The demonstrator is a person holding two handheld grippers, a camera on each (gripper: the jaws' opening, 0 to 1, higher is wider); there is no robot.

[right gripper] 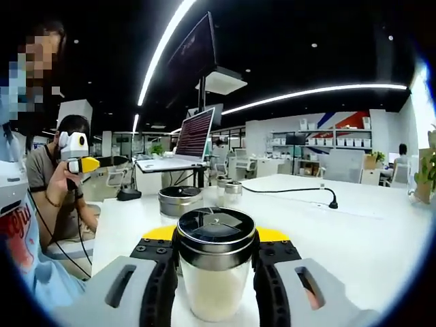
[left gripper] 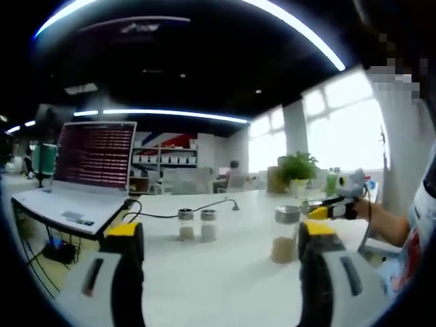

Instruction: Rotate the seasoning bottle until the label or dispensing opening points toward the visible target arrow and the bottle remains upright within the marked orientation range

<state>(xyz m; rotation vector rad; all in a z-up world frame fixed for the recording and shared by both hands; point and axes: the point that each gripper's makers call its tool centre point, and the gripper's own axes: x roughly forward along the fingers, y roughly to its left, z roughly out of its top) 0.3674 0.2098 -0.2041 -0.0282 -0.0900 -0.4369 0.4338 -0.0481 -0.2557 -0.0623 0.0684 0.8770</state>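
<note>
The seasoning bottle (right gripper: 215, 272) stands upright on the white table (right gripper: 354, 238), a clear jar of pale powder with a shiny metal lid, and the right gripper (right gripper: 215, 289) is clamped on it — its two black jaws press against the glass on either side, just under the lid. No arrow or label can be made out on it. In the left gripper view the same bottle (left gripper: 285, 235) stands close beside that view's right-hand jaw, with the right gripper (left gripper: 334, 206) reaching in from the side near its lid.

The left gripper (left gripper: 221, 248) is held with its jaws wide apart and nothing between them; in the right gripper view it shows off to the side (right gripper: 76, 158), raised in a person's hand.

Just behind the held bottle sits a low round metal tin (right gripper: 177, 199). Farther back stand two small shakers (left gripper: 196, 224) side by side, touching or nearly so — whether they touch is unclear. A black cable (right gripper: 300, 192) runs across the table beyond them. An open laptop (left gripper: 85, 177) rests toward the table's far edge, its screen lit with rows of text. A potted plant (left gripper: 297, 170) stands well behind the bottle, near the windows.
</note>
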